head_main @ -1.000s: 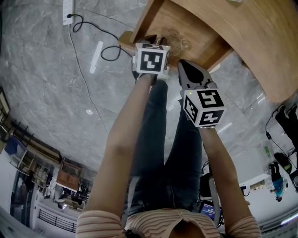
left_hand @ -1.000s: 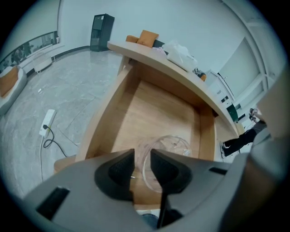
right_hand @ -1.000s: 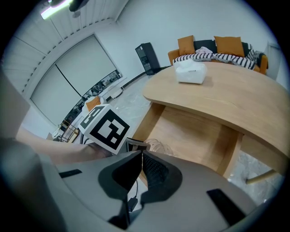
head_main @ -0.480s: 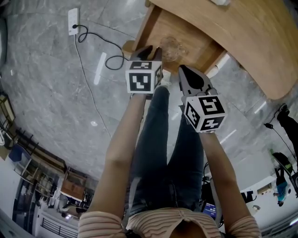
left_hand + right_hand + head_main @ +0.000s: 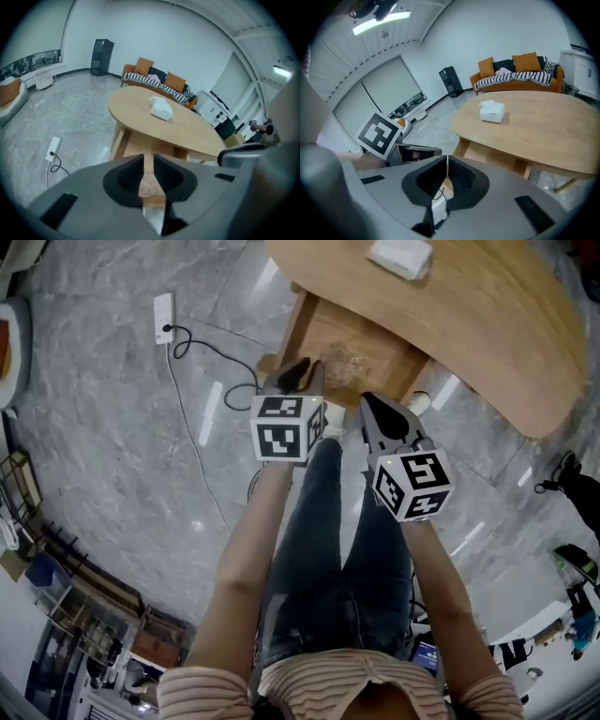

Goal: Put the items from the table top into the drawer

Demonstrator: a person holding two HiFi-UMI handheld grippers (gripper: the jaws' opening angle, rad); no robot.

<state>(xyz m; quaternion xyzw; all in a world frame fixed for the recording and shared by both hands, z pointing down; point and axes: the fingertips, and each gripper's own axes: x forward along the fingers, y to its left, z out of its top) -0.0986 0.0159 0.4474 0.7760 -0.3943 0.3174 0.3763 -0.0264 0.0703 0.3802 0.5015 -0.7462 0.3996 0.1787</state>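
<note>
Thing to put away: the white soft pack [image 5: 400,256] [image 5: 161,108] [image 5: 491,111] lies flat on the far part of the oval wooden table [image 5: 487,324] [image 5: 197,131] [image 5: 543,136], well apart from both your grippers.
Which way it points: in the head view its long side runs left to right, much like the table's long side.
Drawer: the wooden drawer [image 5: 361,352] is pulled out under the near edge of the table. It sits between your grippers and the pack. Something clear and crinkly lies in it, too blurred to name.
Your left gripper [image 5: 298,371] [image 5: 147,159]: it is near the drawer's left corner. Its jaws are closing, with a small gap and no object between them.
Your right gripper [image 5: 371,401] [image 5: 446,161]: it is just beside the left one. Its jaws are clenched together on nothing.
Floor: a white power strip with a black cable [image 5: 163,318] [image 5: 52,148] lies on the grey stone floor, left of the table.
Far side: an orange sofa with a striped blanket [image 5: 159,79] [image 5: 515,70] and a tall black box [image 5: 101,57] [image 5: 451,81] stand by the wall.
</note>
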